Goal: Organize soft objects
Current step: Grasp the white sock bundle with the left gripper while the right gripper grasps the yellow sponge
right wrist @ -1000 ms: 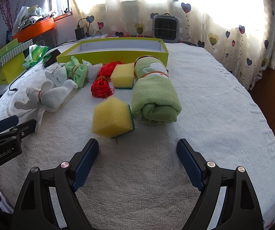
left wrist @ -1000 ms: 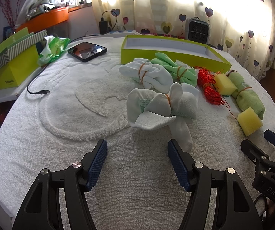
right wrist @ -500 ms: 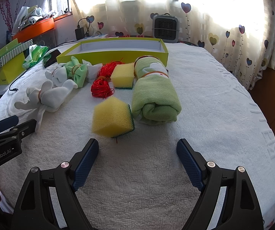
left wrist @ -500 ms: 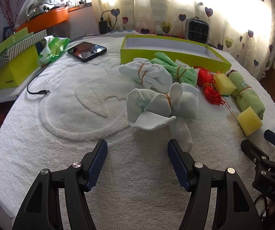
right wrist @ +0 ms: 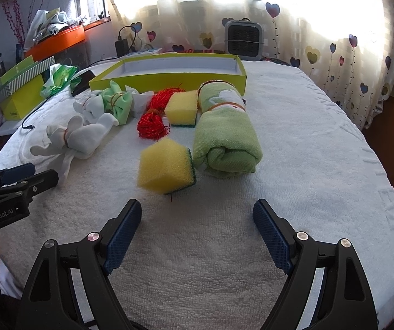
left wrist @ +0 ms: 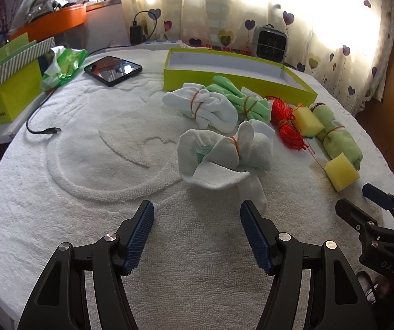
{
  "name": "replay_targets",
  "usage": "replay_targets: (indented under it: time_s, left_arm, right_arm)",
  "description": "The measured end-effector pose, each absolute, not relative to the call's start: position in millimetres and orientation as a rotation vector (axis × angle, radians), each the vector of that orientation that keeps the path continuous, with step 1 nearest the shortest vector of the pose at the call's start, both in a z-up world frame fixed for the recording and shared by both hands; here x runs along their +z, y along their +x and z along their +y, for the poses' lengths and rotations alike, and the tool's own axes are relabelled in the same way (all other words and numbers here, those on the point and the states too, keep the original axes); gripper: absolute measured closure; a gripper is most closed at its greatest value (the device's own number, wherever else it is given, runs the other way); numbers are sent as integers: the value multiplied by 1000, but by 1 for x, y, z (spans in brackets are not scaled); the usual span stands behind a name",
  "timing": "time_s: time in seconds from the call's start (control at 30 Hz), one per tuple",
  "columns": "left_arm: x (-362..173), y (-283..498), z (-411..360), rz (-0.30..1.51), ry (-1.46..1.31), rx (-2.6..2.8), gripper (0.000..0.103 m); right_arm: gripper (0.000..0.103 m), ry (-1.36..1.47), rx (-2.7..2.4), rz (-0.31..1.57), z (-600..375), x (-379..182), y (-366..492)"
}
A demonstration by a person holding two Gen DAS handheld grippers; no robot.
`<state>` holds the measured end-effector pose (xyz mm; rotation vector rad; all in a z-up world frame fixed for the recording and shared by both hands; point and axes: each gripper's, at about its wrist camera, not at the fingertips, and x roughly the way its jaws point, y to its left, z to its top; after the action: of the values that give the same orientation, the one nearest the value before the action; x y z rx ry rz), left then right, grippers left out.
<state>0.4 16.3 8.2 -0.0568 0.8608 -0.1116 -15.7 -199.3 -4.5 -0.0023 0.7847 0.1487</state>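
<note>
Soft objects lie in a loose cluster on the white towel-covered table (right wrist: 293, 137), all in front of the lime-green tray (right wrist: 169, 78) and none inside it. Left gripper (left wrist: 197, 222): jaws spread, holding nothing, poised just short of the nearest white sock bundle (left wrist: 224, 156). Right gripper (right wrist: 197, 217): jaws likewise spread and empty, aimed at the near yellow sponge (right wrist: 166, 170), which sits touching the rolled green towel (right wrist: 227, 137). Farther toward the tray lie a red cord hank (right wrist: 153, 121), a second yellow sponge (right wrist: 181, 107), a green sock bundle (left wrist: 240, 101) and another white sock bundle (left wrist: 202, 107), each bundle bound with a rubber band. Tray interior appears bare as far as its near wall allows a look. Judged progress: at the start; every item remains to be picked up and placed, presumably into the tray. Beyond the tray stand a small grey heater (right wrist: 243, 40) and a heart-print curtain (right wrist: 334, 27).
</note>
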Motion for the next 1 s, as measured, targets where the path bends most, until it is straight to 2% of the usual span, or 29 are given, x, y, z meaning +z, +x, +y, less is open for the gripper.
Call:
replay_targets:
  time_s: [0.33, 0.4, 0.63, 0.7, 1.0]
  left_arm:
    - [25, 5, 18, 830, -92, -186, 38]
    - [27, 9, 18, 831, -104, -196, 38]
    - [28, 24, 12, 841, -96, -206, 38]
    - [25, 29, 9, 853, -94, -209, 38]
    - [17, 37, 10, 874, -91, -186, 40]
  right_arm:
    - [23, -16, 236, 710, -190, 12, -18]
    - [30, -34, 240, 702, -187, 14, -15]
    - [38, -71, 241, 736, -181, 9, -3]
    - [44, -70, 242, 748, -182, 7, -1]
    - [55, -72, 229, 765, -184, 1, 3]
